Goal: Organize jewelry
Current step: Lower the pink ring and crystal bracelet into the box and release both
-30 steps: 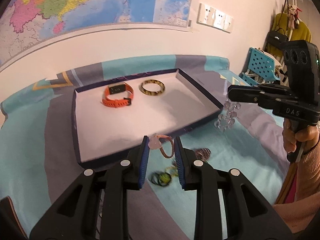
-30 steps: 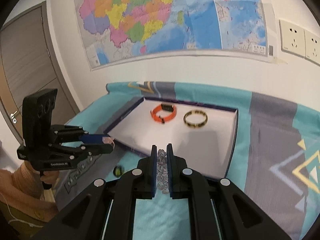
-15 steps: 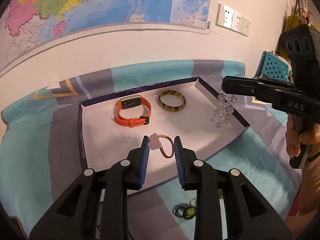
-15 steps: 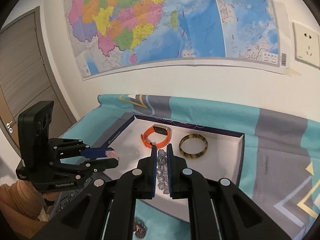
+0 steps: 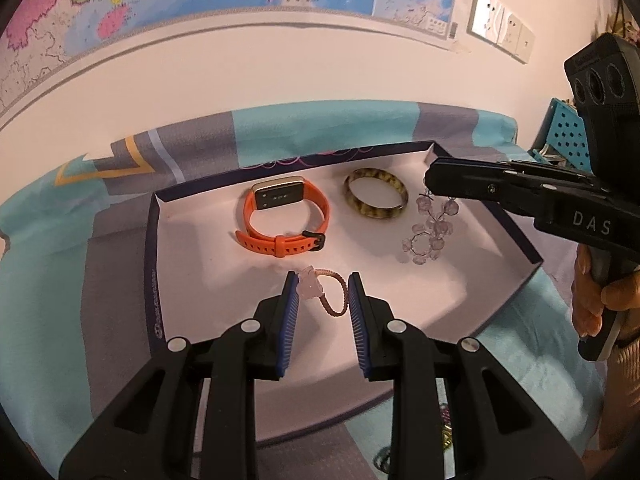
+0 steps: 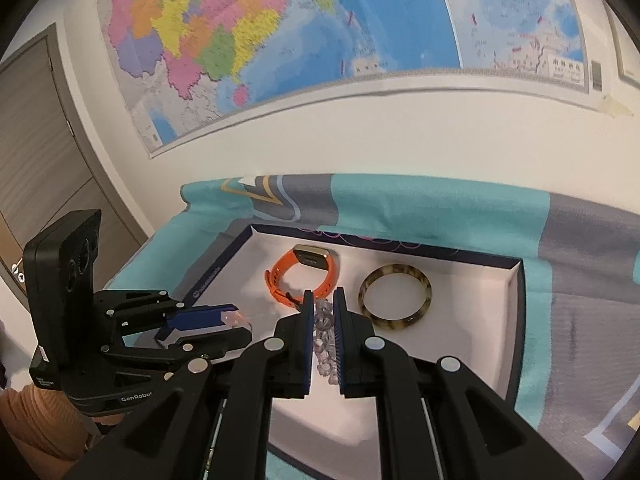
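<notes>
A white tray [image 5: 200, 280] with a dark rim holds an orange smartwatch [image 5: 286, 218] and a tortoiseshell bangle [image 5: 376, 199]. My left gripper [image 5: 324, 286] is shut on a pink cord bracelet [image 5: 324, 292] with a pale flower charm and holds it over the tray's middle. My right gripper [image 6: 322, 304] is shut on a clear bead bracelet [image 6: 323, 334], which hangs over the tray's right side in the left wrist view [image 5: 430, 232]. The watch [image 6: 304, 274], the bangle [image 6: 396, 294] and the tray [image 6: 460, 360] also show in the right wrist view.
The tray lies on a teal and grey patterned cloth [image 5: 60, 260] against a white wall with a map [image 6: 280, 32]. Loose jewelry pieces [image 5: 444, 436] lie on the cloth in front of the tray. A door [image 6: 36, 160] is at the left.
Both grippers have moved forward from the cloth to over the tray, each still holding its bracelet. The bead bracelet now hangs by the bangle.
</notes>
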Tool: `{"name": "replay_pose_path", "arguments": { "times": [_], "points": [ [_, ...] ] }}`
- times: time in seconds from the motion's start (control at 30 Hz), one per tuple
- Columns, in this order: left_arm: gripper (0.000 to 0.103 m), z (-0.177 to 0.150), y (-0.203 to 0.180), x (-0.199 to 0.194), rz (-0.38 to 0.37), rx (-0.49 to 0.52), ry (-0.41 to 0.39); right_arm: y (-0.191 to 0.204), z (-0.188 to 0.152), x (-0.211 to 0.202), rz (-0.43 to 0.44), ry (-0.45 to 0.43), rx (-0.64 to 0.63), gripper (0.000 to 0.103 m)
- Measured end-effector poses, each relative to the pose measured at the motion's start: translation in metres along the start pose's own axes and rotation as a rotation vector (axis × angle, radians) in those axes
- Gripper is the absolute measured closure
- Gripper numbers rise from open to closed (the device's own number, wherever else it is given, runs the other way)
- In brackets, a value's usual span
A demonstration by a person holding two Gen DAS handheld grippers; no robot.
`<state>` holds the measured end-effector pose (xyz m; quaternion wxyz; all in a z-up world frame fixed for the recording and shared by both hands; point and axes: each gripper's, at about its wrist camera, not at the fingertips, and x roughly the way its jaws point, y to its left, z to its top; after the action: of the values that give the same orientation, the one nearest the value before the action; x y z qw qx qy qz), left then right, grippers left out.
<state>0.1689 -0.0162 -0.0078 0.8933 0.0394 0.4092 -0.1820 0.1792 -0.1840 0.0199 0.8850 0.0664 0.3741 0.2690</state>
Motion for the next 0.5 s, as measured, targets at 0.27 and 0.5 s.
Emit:
{"name": "replay_pose_path", "arguments": {
  "times": [0.27, 0.5],
  "points": [
    [0.077, 0.004, 0.003, 0.019, 0.016, -0.011, 0.041, -0.015, -0.004, 0.016, -0.031, 0.043, 0.027, 0.095],
    [0.077, 0.005, 0.005, 0.030, 0.023, -0.017, 0.069, -0.021, -0.007, 0.026, -0.056, 0.072, 0.026, 0.095]
  ]
}}
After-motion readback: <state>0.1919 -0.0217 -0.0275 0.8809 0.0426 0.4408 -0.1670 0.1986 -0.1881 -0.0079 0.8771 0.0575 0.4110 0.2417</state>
